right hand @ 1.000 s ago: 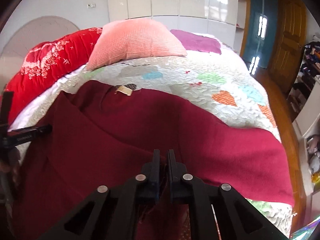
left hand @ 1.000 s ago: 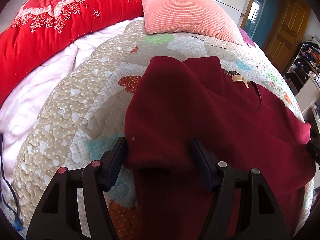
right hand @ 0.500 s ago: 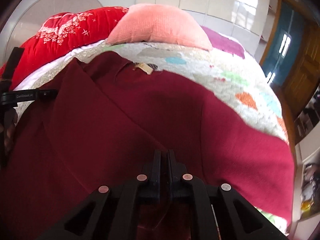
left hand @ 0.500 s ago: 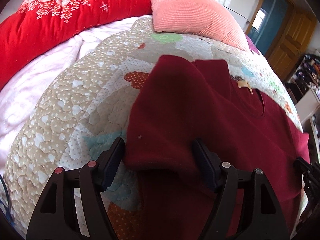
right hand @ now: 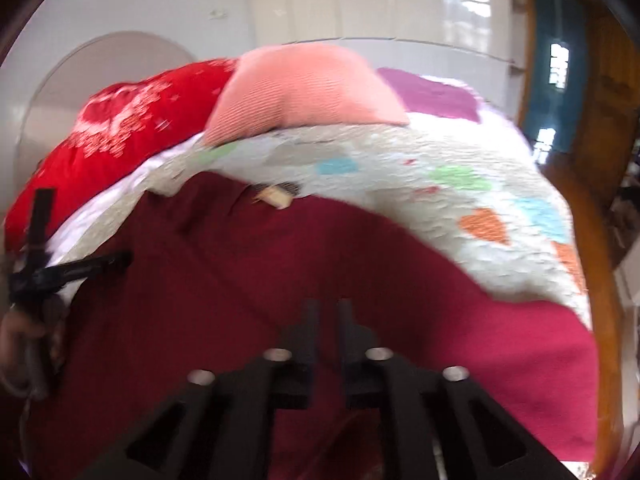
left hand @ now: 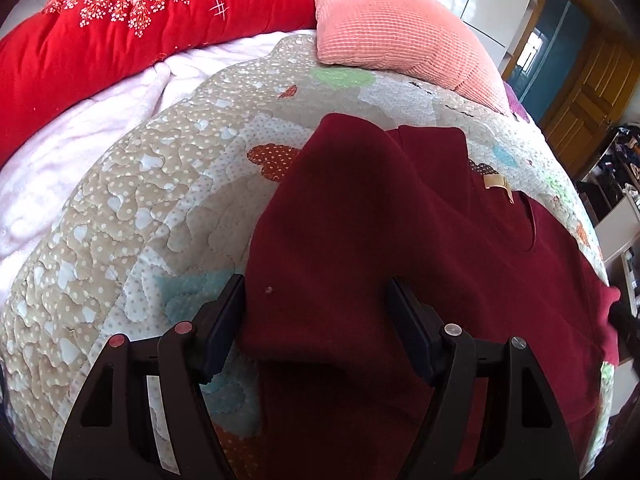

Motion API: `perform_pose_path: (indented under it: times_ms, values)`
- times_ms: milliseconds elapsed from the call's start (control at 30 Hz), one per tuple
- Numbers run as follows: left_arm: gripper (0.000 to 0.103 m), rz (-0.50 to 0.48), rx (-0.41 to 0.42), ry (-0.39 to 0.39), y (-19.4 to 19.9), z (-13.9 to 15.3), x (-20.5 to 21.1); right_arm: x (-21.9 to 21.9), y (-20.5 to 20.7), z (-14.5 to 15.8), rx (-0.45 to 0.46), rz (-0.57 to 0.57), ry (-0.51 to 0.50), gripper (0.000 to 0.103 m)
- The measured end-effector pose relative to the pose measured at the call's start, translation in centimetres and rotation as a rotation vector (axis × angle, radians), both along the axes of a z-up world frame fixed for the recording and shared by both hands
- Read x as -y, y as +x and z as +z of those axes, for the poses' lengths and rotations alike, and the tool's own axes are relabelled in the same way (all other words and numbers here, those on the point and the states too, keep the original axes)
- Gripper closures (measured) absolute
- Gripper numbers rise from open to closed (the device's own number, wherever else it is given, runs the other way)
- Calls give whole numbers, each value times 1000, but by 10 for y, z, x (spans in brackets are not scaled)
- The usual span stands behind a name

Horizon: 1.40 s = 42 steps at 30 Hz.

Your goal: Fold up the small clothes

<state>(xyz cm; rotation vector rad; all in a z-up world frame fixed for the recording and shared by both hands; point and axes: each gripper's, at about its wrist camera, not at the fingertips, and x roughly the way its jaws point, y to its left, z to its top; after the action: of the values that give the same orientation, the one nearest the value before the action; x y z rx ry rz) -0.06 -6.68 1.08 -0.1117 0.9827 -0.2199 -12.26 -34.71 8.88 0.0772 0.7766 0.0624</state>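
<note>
Now your left gripper [left hand: 316, 320] stands wide astride the shirt's [left hand: 400, 248] folded edge, while your right gripper [right hand: 328, 332] has just been parting, fabric between.

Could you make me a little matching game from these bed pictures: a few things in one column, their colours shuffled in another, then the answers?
Things:
1. sweater
2. pillow
3. flowered quilt
4. neck label

Colours:
A. bright red with white flowers
B. cream
C. dark red
D. salmon pink

Pairs: 1-C, 2-D, 3-A, 4-B
</note>
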Motion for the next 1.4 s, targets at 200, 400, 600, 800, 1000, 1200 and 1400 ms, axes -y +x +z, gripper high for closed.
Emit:
perform_pose_path:
  times_ms: [200,400,600,800,1000,1200,1400]
  values:
    - [31,-1,-4,-7,-1,-1,-2,-21,21,-39,-115,108,-25,52]
    - [31,27,27,-51,-7,14,-10,-35,17,-34,-56,162,-107,97]
    - [31,52,10,-40,1,13,-7,-10,30,-6,43,-38,-218,97]
    - [31,42,-2,-22,-3,13,-2,6,47,-31,-38,-78,-132,90]
    - [31,-9,63,-8,-6,35,14,20,2,-1,55,-145,-4,83]
    - [31,-43,23,108,9,8,50,15,8,-44,-74,-197,-37,83]
    - [31,-52,30,142,5,11,53,20,-10,-30,-40,-206,67,83]
